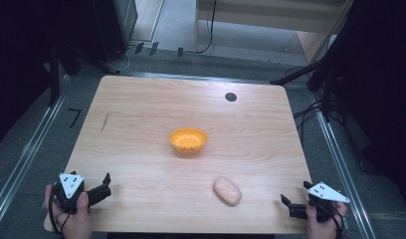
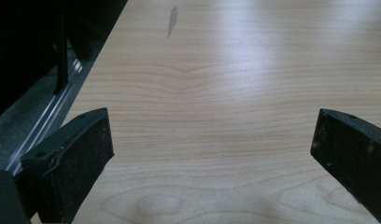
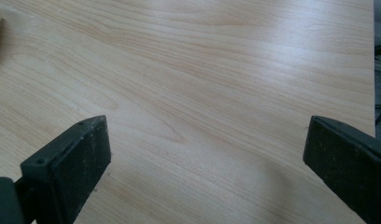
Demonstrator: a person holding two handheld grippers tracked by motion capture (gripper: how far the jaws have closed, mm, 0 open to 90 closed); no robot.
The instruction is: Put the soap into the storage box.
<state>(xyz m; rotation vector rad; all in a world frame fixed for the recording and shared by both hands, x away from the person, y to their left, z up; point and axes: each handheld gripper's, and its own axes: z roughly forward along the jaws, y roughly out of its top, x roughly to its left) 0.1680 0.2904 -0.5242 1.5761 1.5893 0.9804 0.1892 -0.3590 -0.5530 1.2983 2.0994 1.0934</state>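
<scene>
bread roll (image 1: 227,191) lies near right gripper (image 1: 292,205), jaws wide apart

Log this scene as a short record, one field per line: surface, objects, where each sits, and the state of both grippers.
surface: wooden table
objects: orange bowl; pale pink oval object
bowl position: near the table's middle, upright, nothing visible inside
oval object position: nearer the person than the bowl, apart from it, lying on the table
left gripper: open, nothing between the jaws, at the near left corner
right gripper: open, nothing between the jaws, at the near right corner, the closer one to the oval object
</scene>
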